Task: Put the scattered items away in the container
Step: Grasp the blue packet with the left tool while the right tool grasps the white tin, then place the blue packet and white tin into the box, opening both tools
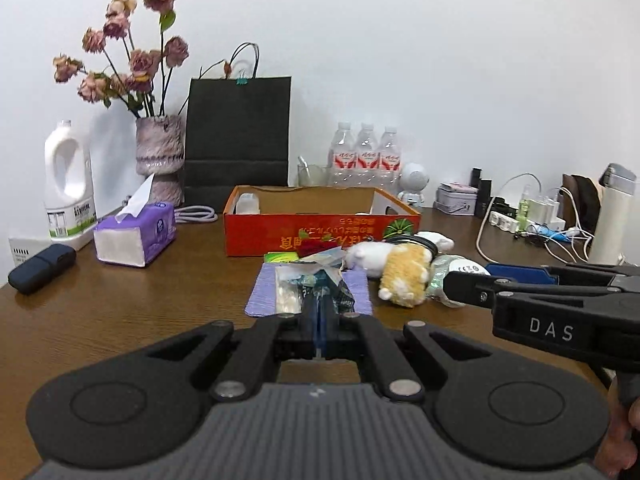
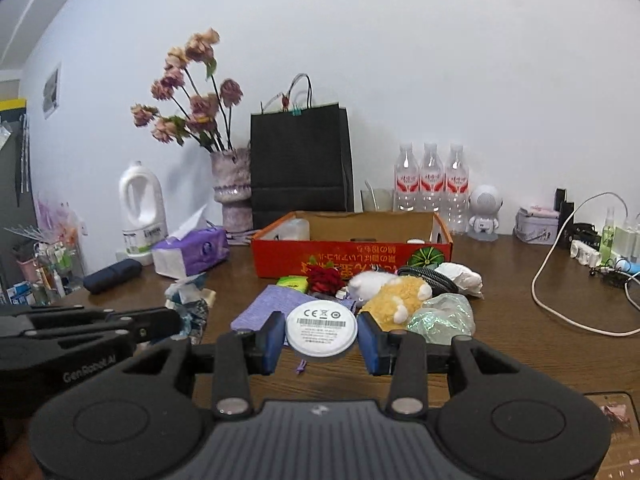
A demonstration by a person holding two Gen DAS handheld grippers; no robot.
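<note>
The red cardboard box stands open at mid-table. In front of it lie a purple pouch, a plush hamster, a crinkly clear bag, a red rose and a green packet. My left gripper is shut on a clear plastic wrapper packet held above the pouch. My right gripper is shut on a white round disc with a CE label; the disc also shows in the left wrist view.
At the back stand a black paper bag, a vase of dried roses, three water bottles and a white jug. A purple tissue pack and dark case lie left. Chargers and cables crowd the right.
</note>
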